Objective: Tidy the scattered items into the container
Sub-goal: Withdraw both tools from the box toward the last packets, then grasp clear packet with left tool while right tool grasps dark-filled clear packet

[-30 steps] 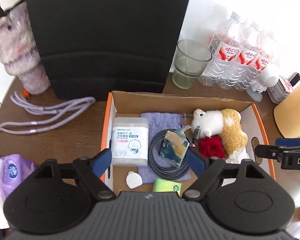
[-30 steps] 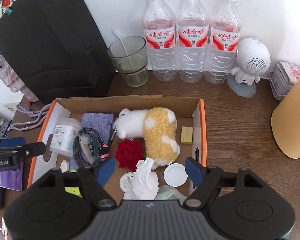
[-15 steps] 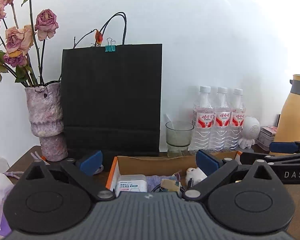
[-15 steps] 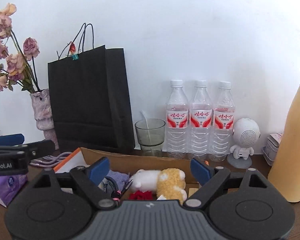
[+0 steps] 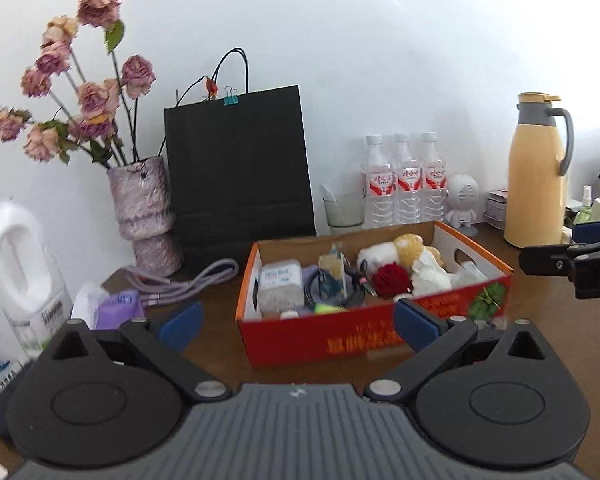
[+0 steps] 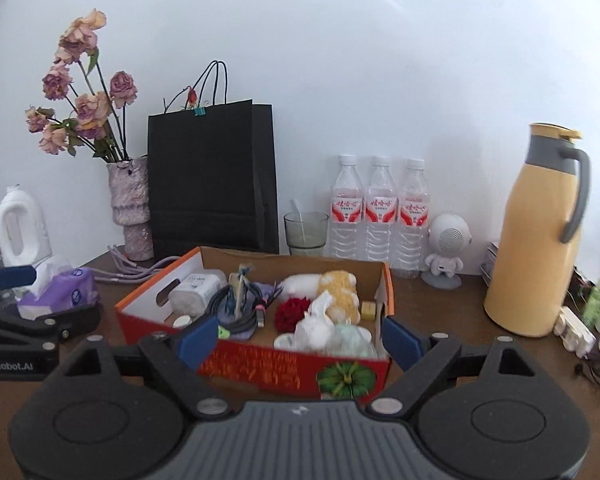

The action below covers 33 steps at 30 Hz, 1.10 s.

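Left wrist view, from the left edge: a white jug (image 5: 20, 240), a purple tissue pack (image 5: 118, 305) and a vase of dried roses (image 5: 144, 216) stand on the brown desk (image 5: 216, 344), then a black paper bag (image 5: 240, 168). The left tool (image 5: 296, 322) has its blue pads wide apart with nothing between them. Beyond it sits the red cardboard box (image 5: 340, 336), holding a wipes pack (image 5: 281, 280), coiled cable (image 5: 320, 292), red rose (image 5: 390, 278) and plush toy (image 5: 400, 252). Behind stand three water bottles (image 5: 406, 180) and a yellow jug (image 5: 538, 172). Nearer the right edge, the right tool (image 6: 296, 338) hangs before the box with its jaws opening, nothing between them.
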Tool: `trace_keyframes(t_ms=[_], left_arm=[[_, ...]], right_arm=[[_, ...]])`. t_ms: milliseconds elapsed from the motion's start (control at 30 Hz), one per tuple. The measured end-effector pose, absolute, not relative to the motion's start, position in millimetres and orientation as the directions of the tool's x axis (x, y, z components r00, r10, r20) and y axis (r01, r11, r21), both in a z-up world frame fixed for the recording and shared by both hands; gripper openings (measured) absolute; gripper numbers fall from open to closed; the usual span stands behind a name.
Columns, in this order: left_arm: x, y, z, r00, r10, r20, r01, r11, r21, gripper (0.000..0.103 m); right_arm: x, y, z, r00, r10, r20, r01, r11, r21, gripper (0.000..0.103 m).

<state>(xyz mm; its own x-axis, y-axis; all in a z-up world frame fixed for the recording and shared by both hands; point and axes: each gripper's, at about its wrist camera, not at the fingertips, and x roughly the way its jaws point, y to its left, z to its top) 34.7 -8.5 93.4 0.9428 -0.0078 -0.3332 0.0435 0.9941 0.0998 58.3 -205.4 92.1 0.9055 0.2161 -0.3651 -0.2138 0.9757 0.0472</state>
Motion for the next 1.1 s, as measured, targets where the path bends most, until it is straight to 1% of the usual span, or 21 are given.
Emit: trace_keyframes(t_ms=[67,133,233,300,367,433,500,533,567,600,633,667,700,767,867,933,967,1100], left_arm=[[-3,-5,76,0.938,-0.020,-0.345,0.031,0.999,0.028,0.103],[-33,-7,59,0.921,-0.044,-0.386,0.041,0.999,-0.018,0.103],[-48,-14,43,0.892,-0.093,-0.442,0.101,0.995,-0.005,0.103],[-47,-22,40,0.891,-0.100,-0.442,0.128,0.991,0.034,0.103],[-42,-31,41,0.893,-0.121,-0.433,0.153,0.987,0.041,0.103],[-30,-42,41,0.874,-0.205,-0.442,0.229,0.974,0.001,0.098],[-6,-57,38,0.838,-0.294,-0.459,0.300,0.952,-0.062,0.085],[9,-66,35,0.822,-0.317,-0.473,0.322,0.944,-0.074,0.081],[27,-79,31,0.806,-0.327,-0.494,0.340,0.938,-0.067,0.072],[44,-91,29,0.794,-0.325,-0.514,0.348,0.936,-0.053,0.064],[60,-102,26,0.786,-0.324,-0.527,0.356,0.933,-0.042,0.060],[76,-114,24,0.778,-0.338,-0.529,0.379,0.925,-0.032,0.059],[91,-123,21,0.768,-0.353,-0.534,0.402,0.915,-0.027,0.059],[119,-140,15,0.740,-0.350,-0.575,0.407,0.913,-0.032,0.059],[147,-156,7,0.702,-0.362,-0.614,0.413,0.909,-0.063,0.058],[158,-163,-1,0.700,-0.324,-0.637,0.398,0.917,-0.030,0.037],[159,-163,-3,0.714,-0.304,-0.631,0.384,0.923,-0.010,0.021],[149,-145,4,0.710,-0.306,-0.635,0.367,0.929,-0.038,0.018]], right_arm=[[17,-215,77,0.908,0.229,-0.350,-0.207,0.973,0.100,0.095],[-14,-223,56,0.893,0.241,-0.380,-0.195,0.968,0.156,0.095],[-40,-226,24,0.851,0.220,-0.477,-0.154,0.972,0.175,0.094],[-48,-226,12,0.835,0.210,-0.508,-0.149,0.976,0.157,0.088],[-51,-230,10,0.844,0.184,-0.503,-0.128,0.981,0.144,0.088],[-51,-236,14,0.863,0.169,-0.476,-0.116,0.983,0.140,0.088],[-42,-245,19,0.880,0.158,-0.449,-0.113,0.986,0.125,0.087],[-34,-249,21,0.885,0.135,-0.446,-0.094,0.989,0.113,0.087],[-24,-255,23,0.884,0.111,-0.453,-0.071,0.992,0.104,0.086],[-16,-260,25,0.883,0.097,-0.459,-0.056,0.993,0.103,0.082],[-7,-267,27,0.882,0.090,-0.462,-0.045,0.993,0.106,0.081],[1,-273,30,0.881,0.084,-0.466,-0.037,0.993,0.109,0.081],[7,-277,32,0.881,0.081,-0.466,-0.034,0.994,0.108,0.081],[18,-282,35,0.881,0.078,-0.467,-0.035,0.994,0.099,0.081],[34,-284,34,0.877,0.087,-0.472,-0.046,0.994,0.097,0.081],[46,-283,34,0.872,0.096,-0.480,-0.052,0.993,0.103,0.081],[51,-283,34,0.871,0.101,-0.480,-0.056,0.993,0.106,0.081],[77,-274,30,0.854,0.128,-0.504,-0.088,0.991,0.103,0.081]])
